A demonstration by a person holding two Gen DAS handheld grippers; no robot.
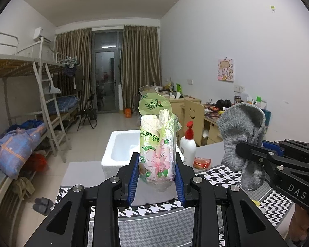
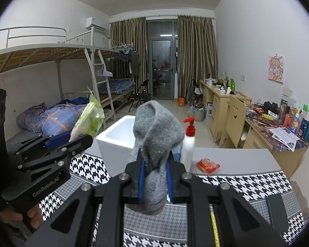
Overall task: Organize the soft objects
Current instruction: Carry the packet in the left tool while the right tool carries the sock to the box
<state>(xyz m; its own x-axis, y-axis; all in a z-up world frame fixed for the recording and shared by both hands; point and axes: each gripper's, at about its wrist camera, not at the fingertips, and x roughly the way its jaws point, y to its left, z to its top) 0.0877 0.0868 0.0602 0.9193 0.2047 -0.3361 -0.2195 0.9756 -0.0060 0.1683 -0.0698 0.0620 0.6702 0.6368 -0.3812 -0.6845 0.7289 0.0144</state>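
Nearest the lenses, both pairs of black tongs with blue pads are raised over a tabletop [image 2: 247, 158] covered in front by a black-and-white houndstooth cloth [image 2: 243, 183]. The left tongs [image 1: 156, 177] pinch a tissue pack [image 1: 157, 144] by its lower half: crinkly clear and pale-green plastic printed with pink flowers, holding white rolls, its long axis upright and the torn green top flap curling up and back. The right tongs [image 2: 154, 177] pinch a grey sock [image 2: 155, 144], a fuzzy knit folded over on itself; it stands up from the pads, its rounded end uppermost, while a short limp end hangs below them. In the left view the same sock shows to the right, slightly tilted, apart from the pack. Just beyond, on bare grey tabletop, sits an open white foam box [image 2: 117, 135], square and matte, behind both held things. Beside it stands a smooth white pump bottle [image 2: 188, 144] with a red nozzle, and near that lies a small shiny red packet [image 2: 208, 165]. Further off are a wooden chair [image 2: 234, 119] with a cut-out smile, cluttered desks, metal bunk beds and brown curtains.
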